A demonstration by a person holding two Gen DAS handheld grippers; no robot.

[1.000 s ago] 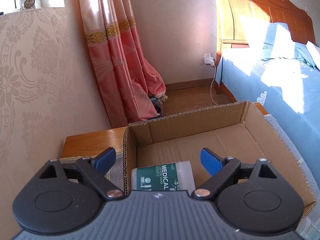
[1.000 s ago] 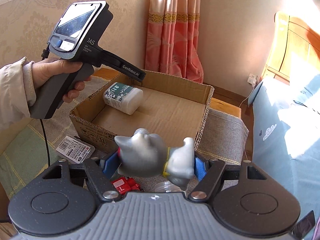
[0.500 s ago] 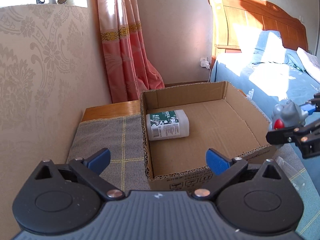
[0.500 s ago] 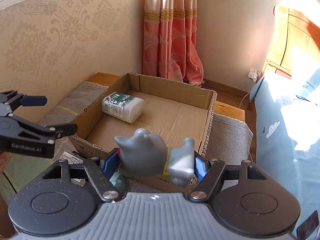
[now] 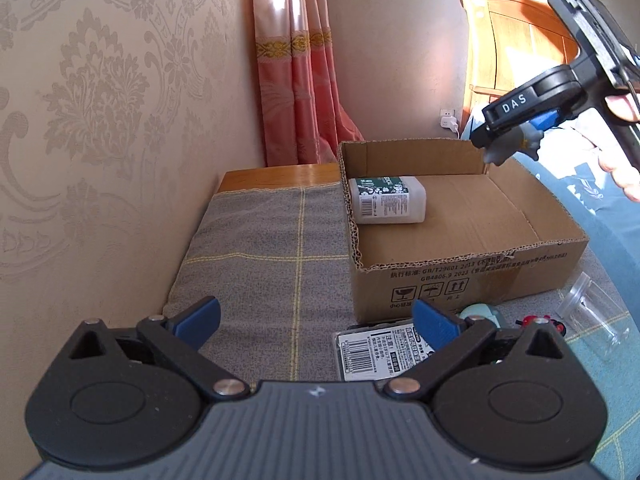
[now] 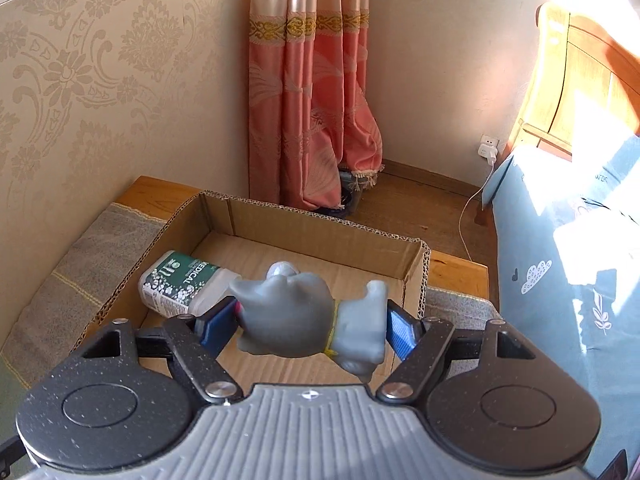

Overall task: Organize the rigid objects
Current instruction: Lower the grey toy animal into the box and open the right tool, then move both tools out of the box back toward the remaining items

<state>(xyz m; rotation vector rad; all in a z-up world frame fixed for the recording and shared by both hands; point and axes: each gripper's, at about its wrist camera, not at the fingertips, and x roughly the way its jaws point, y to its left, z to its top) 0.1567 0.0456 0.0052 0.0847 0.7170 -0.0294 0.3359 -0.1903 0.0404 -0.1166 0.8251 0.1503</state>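
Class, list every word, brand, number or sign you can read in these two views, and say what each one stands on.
"DAS": on the right gripper.
"MEDICAL": green label of the white bottle in the box.
"GB/T29601 2013" and "GB4806.9 2023": near side of the box, roughly legible; the Chinese print beside them is too small.
Three handling pictograms: same side, captions unreadable.
Barcode and print on the flat pack: too small.
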